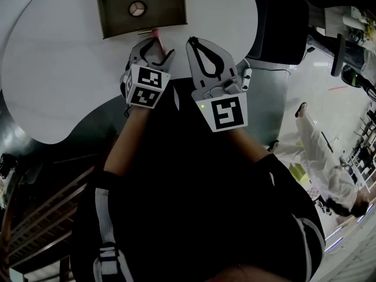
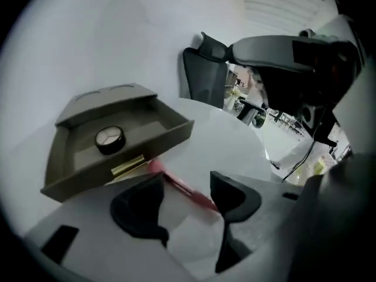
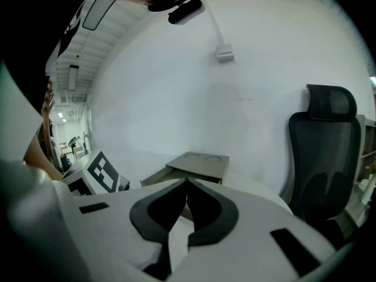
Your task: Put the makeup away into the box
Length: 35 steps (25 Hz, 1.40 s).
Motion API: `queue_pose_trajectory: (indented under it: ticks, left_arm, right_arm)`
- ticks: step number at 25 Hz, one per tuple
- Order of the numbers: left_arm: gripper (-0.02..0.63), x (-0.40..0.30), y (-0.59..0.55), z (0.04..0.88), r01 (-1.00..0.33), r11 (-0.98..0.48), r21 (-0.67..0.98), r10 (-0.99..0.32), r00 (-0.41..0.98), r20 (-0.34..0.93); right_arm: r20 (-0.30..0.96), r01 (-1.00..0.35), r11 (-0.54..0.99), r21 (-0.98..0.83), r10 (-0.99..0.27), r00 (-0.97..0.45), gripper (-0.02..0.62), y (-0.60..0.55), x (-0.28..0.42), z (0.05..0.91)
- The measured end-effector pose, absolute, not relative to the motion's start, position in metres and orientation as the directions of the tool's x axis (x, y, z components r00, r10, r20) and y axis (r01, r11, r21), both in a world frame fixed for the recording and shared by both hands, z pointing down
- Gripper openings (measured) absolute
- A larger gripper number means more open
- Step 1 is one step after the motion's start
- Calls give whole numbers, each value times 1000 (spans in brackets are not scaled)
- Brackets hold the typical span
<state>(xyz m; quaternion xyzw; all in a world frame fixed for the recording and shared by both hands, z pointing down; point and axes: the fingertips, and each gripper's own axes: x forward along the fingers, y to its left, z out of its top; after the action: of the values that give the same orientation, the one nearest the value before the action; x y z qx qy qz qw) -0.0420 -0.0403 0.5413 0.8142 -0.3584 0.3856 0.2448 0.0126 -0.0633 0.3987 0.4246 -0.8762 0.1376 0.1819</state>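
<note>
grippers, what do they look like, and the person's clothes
Left gripper and right gripper: pale grey shells, black curved jaws, each with a cube of black-and-white square markers; a green light on the right one. Dark clothing with white stripes.

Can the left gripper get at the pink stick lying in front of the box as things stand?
Probably yes. The left gripper is open, and the pink stick lies uncovered on the table, seemingly between its jaws. The box stands just beyond, not in the way.

White round table, black office chair beside it
</note>
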Motion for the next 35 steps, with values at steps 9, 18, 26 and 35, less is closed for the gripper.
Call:
queue_pose_trajectory:
  ticks: [9, 18, 26, 35]
  left_arm:
    - [106, -49, -37, 541, -760, -648, 59, -409, 413, 814]
    - [49, -52, -37, 538, -760, -647, 60, -422, 423, 802]
    - [48, -52, -41, 508, -752, -657, 58, -463, 462, 756]
    - [48, -51, -67, 470, -755, -656, 18, -538, 483, 690]
  right_arm:
    - [433, -795, 601, -87, -696, -573, 23, -65, 14, 398]
    - [427, -791, 606, -81, -696, -577, 23, -68, 9, 396]
    - [419, -792, 605, -79, -701, -578, 23, -72, 7, 391]
    - [423, -794, 603, -82, -700, -575, 23, -82, 6, 391]
